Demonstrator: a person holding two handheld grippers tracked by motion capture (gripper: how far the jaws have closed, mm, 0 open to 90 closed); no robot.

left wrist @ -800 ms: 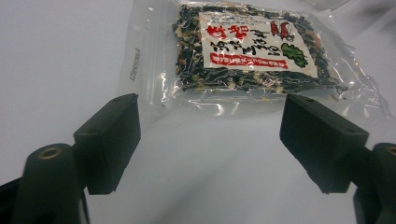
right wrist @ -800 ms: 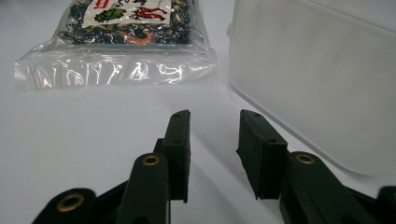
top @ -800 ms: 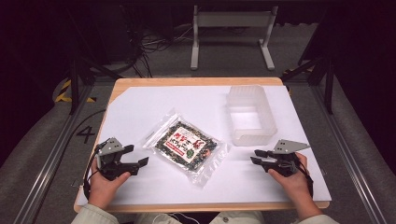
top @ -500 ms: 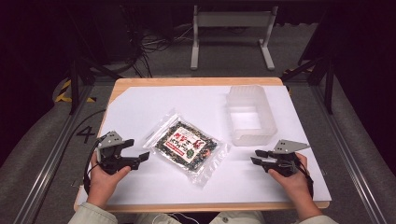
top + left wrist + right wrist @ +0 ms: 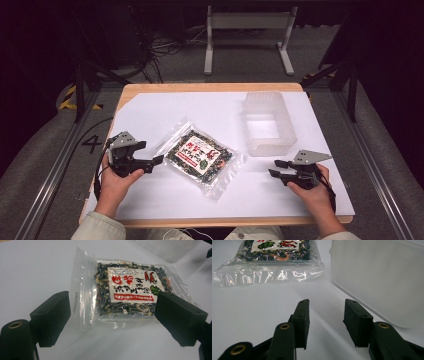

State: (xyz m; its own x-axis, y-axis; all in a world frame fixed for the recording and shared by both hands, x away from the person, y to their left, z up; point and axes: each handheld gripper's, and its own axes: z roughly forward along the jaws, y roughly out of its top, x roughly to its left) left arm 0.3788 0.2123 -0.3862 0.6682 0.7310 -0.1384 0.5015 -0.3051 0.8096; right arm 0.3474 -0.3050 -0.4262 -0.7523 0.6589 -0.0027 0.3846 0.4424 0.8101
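Note:
A clear plastic bag of dark dried food with a white and red label (image 5: 200,155) lies flat in the middle of the white table sheet. My left gripper (image 5: 152,164) is just left of the bag, open wide, its jaws framing the bag's near edge (image 5: 110,302) with nothing held. My right gripper (image 5: 274,168) rests at the front right, open and empty (image 5: 325,315), apart from the bag (image 5: 272,262). A translucent plastic box (image 5: 269,122) stands at the back right, its wall (image 5: 377,275) close ahead of the right jaws.
The wooden table's edge (image 5: 215,220) runs along the front, with the white sheet (image 5: 165,112) covering most of the top. Metal rails (image 5: 50,175) flank the table. A stand (image 5: 247,30) and cables lie on the floor beyond.
My left gripper has moved right and slightly forward, closer to the bag's left edge. The right gripper, the bag and the box have stayed put.

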